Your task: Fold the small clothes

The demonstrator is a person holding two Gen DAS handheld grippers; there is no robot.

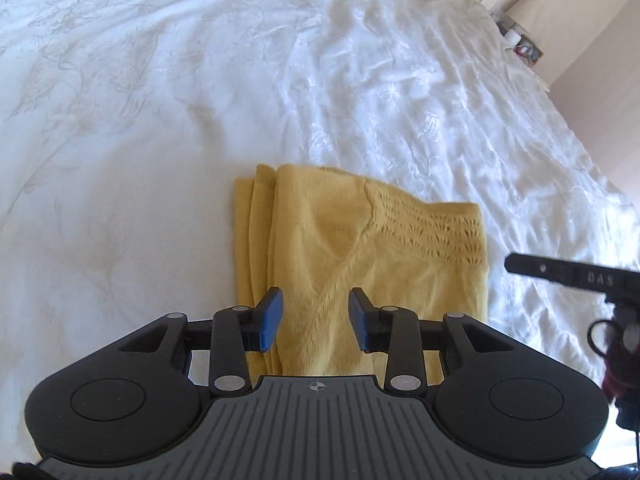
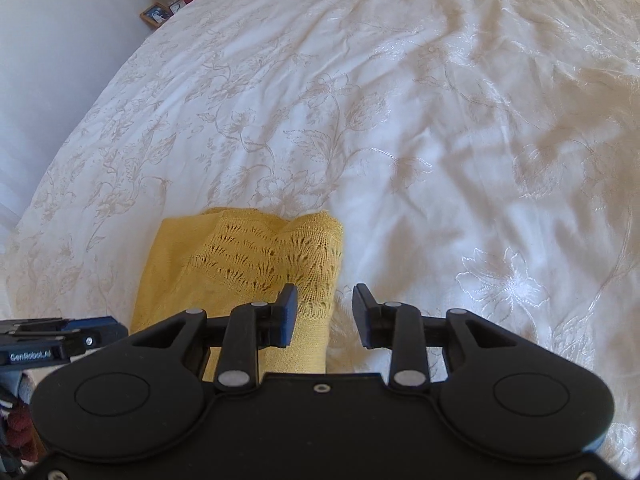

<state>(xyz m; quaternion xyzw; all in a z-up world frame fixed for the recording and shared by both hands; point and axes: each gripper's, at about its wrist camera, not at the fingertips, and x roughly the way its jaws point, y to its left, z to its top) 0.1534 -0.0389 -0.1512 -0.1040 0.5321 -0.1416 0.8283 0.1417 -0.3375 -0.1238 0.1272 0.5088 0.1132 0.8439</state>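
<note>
Left gripper [image 1: 316, 320] fingers parted, holding nothing, over the near edge of a folded yellow knit sweater [image 1: 360, 264]. Right gripper [image 2: 325, 316] likewise apart, empty, straddling its lacy right edge. Sweater lies flat on a bed [image 1: 160, 100], white embroidered floral cover, wrinkled.
</note>
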